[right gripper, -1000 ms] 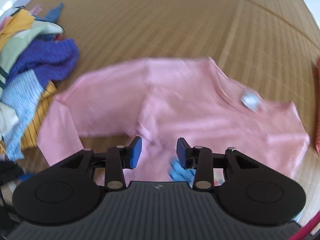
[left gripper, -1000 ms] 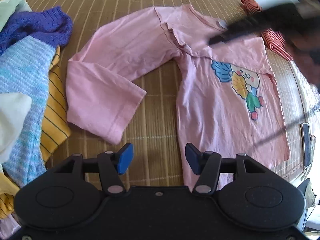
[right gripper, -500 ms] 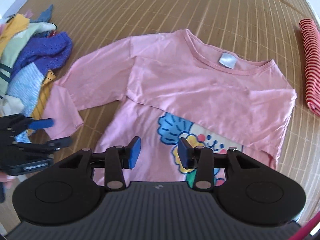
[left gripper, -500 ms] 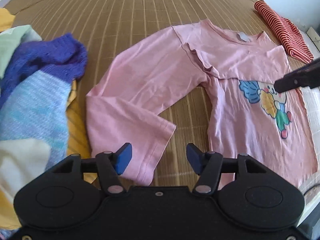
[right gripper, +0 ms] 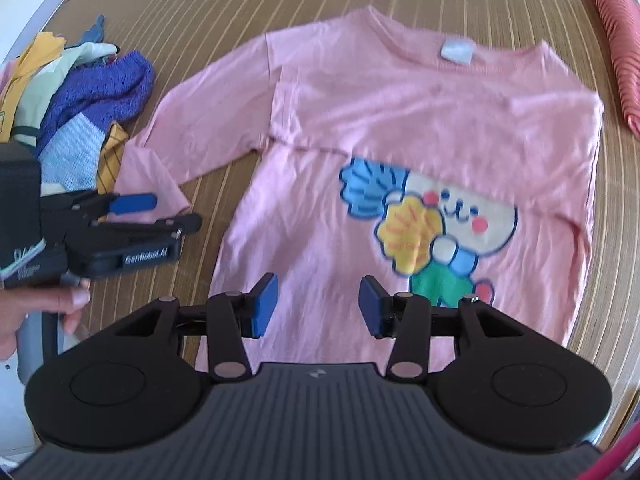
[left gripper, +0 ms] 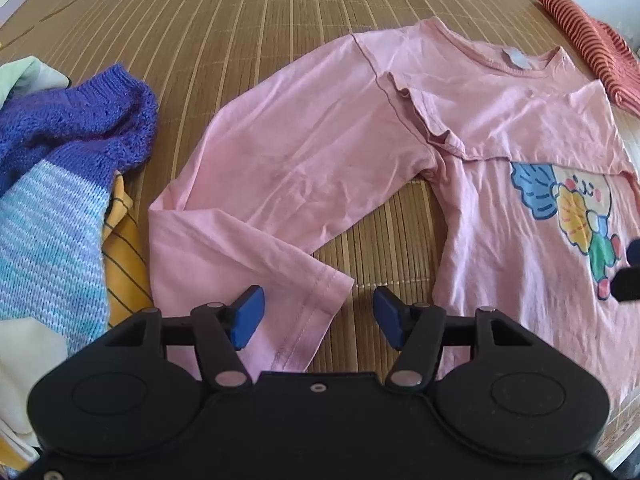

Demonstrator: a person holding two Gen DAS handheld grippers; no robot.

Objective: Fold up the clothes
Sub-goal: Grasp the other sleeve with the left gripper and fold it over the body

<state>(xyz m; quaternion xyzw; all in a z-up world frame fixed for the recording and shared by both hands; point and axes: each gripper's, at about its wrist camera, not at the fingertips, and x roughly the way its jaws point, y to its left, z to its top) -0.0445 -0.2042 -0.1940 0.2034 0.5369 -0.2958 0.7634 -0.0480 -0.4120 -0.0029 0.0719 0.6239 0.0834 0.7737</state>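
A pink long-sleeved shirt (left gripper: 492,132) with a cartoon print (right gripper: 432,224) lies face up on the bamboo mat; it also shows in the right wrist view (right gripper: 400,112). One sleeve is folded across the chest. The other sleeve (left gripper: 280,184) stretches out to the left, its cuff bent back. My left gripper (left gripper: 318,312) is open, with the sleeve cuff (left gripper: 296,308) between its fingers; it also shows in the right wrist view (right gripper: 160,210). My right gripper (right gripper: 318,310) is open and empty above the shirt's lower body.
A pile of unfolded clothes (left gripper: 52,184) with a purple and blue knit lies at the left, seen too in the right wrist view (right gripper: 76,112). A folded red striped garment (left gripper: 584,28) lies at the far right of the mat (left gripper: 248,20).
My left gripper moved forward to the sleeve cuff. My right gripper drew back from the collar towards the shirt's lower body.
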